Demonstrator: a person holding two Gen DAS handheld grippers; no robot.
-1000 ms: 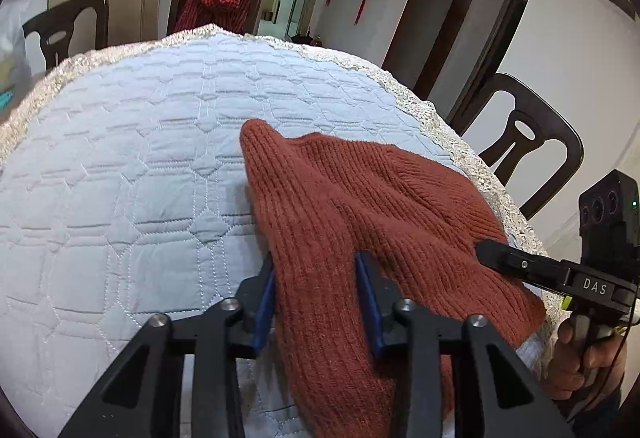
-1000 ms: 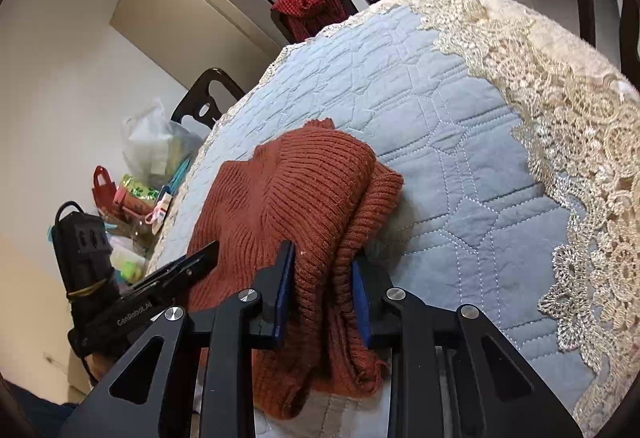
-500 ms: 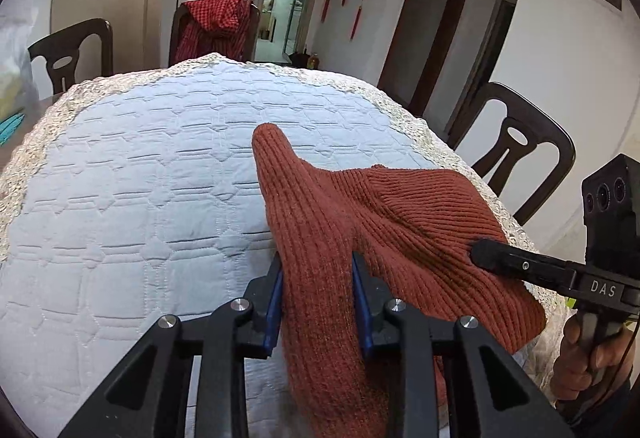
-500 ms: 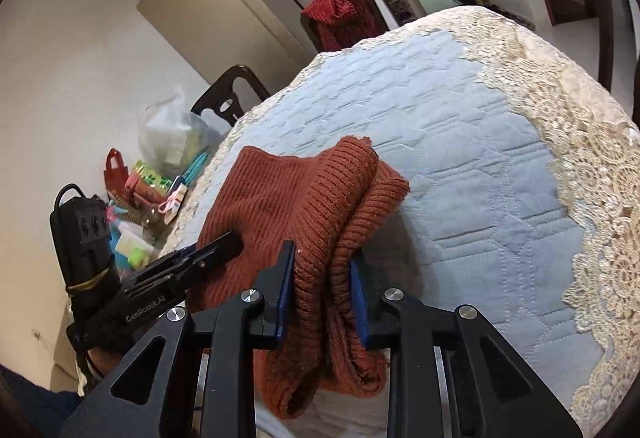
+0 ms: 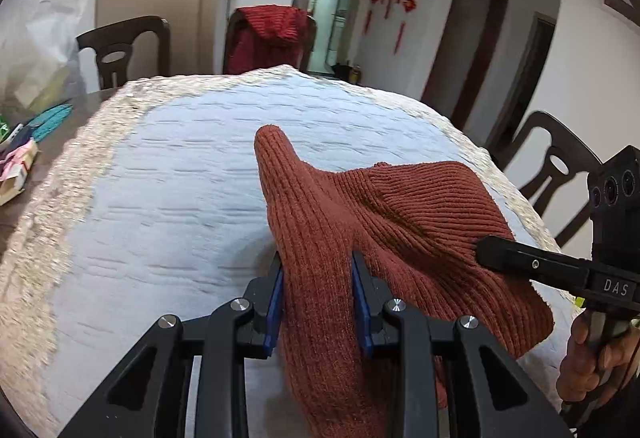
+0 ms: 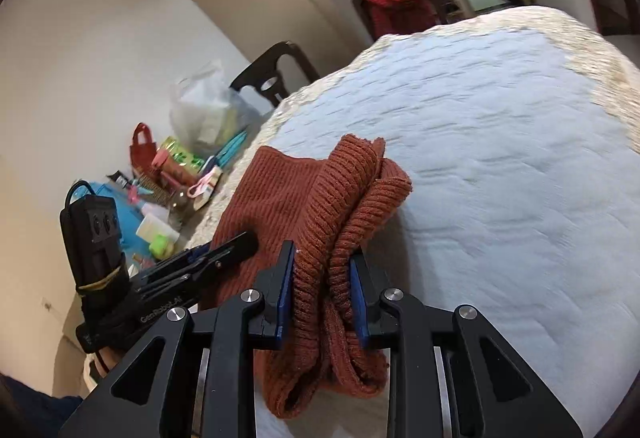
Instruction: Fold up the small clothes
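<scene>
The left gripper (image 5: pixel 318 298) is clamped on a bunched edge of the knit (image 5: pixel 400 222), a rust-red ribbed garment; the cloth fills the gap between its blue pads (image 5: pixel 275 308). The right gripper (image 6: pixel 322 296) is likewise closed on a thick roll of the same knit (image 6: pixel 288 193), several layers pinched together. Ahead of both sets of fingers the garment humps up off the quilt (image 5: pixel 180 189), one corner standing in a peak, the rest draped toward the table's edge.

My read: this is the carry-over of a fold. To do it well, keep both grips level with each other so the held edge stays straight, move both hands forward at one pace, and lay the edge down flat on the quilt before letting go. The right gripper's bundle looks bulky; released unevenly, it may spring open.

Farther off, left of the left gripper, a plastic bag (image 6: pixel 208 109) sits among clutter; it holds pale packets, otherwise unclear. A small red bag (image 6: pixel 142 149) stands nearby, contents hidden. Beyond the table, a chair (image 5: pixel 268 37) bears a red cloth.
</scene>
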